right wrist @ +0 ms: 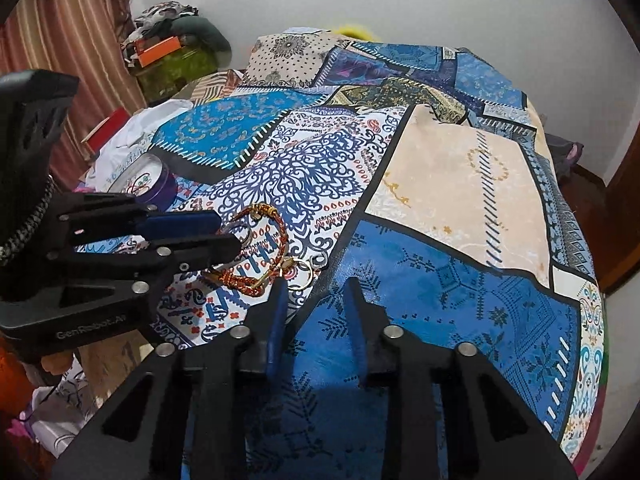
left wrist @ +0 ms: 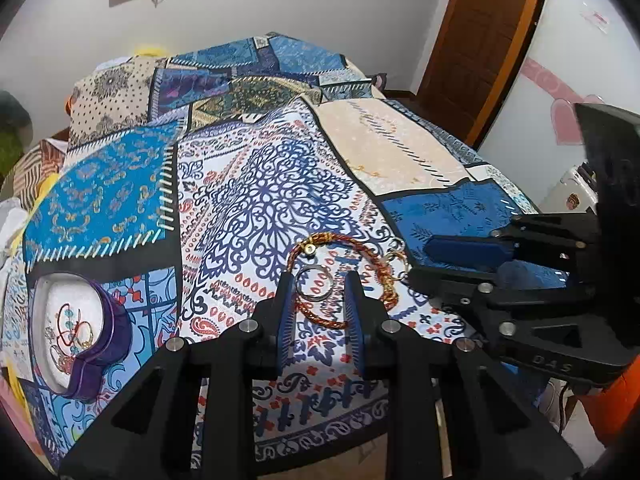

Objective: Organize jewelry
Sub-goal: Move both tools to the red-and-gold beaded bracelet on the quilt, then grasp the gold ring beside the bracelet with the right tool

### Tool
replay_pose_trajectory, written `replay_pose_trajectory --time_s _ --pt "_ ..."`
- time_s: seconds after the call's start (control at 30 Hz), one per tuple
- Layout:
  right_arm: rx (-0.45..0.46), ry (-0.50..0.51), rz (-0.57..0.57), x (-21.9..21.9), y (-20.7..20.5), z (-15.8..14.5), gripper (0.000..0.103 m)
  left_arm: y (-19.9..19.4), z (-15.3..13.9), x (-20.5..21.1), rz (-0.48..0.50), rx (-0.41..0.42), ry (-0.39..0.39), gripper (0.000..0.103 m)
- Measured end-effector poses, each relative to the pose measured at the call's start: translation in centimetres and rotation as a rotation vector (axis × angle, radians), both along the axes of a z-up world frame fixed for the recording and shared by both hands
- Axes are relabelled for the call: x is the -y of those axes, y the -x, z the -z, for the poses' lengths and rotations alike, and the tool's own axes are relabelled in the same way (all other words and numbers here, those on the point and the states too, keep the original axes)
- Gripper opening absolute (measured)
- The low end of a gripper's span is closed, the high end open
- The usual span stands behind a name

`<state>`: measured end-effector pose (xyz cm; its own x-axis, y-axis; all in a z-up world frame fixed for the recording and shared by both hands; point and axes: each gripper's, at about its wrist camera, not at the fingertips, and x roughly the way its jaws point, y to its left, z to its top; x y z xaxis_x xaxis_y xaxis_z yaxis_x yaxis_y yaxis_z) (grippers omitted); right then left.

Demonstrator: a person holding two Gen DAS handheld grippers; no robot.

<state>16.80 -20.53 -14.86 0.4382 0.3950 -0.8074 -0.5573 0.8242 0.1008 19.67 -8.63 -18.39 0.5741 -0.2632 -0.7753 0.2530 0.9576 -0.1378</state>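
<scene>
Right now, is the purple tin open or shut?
Open: the purple tin has no lid on, and tangled jewelry shows inside against its white lining.

bedspread: patchwork of blue, white and beige, with dark blue lace-like ornaments and small red drops
braided bracelet: red and gold
ring: silver
round tin: purple wall, white inside
door: brown wood

My left gripper reads "GenRobot.AI" along its black body. My right gripper shows "DAS".
</scene>
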Motion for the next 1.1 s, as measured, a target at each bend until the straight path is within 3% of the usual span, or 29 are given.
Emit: replay_pose_trajectory --time_s 0.3,0.57,1.1 --pt "-0.008 -0.006 -0.026 -0.8 0.2 0.2 0.022 -0.5 0.7 0.3 -0.014 -0.014 -0.035 0.024" --pt "-0.006 0.002 -0.029 -1.3 -0.2 0.4 0.022 -0.8 1.1 -0.4 -0.027 -0.027 -0.019 0.024" --pt "0.037 0.021 -0.015 -2.2 -0.2 0.7 0.017 -0.5 0.2 -1.2 -0.058 0.027 0.009 0.019"
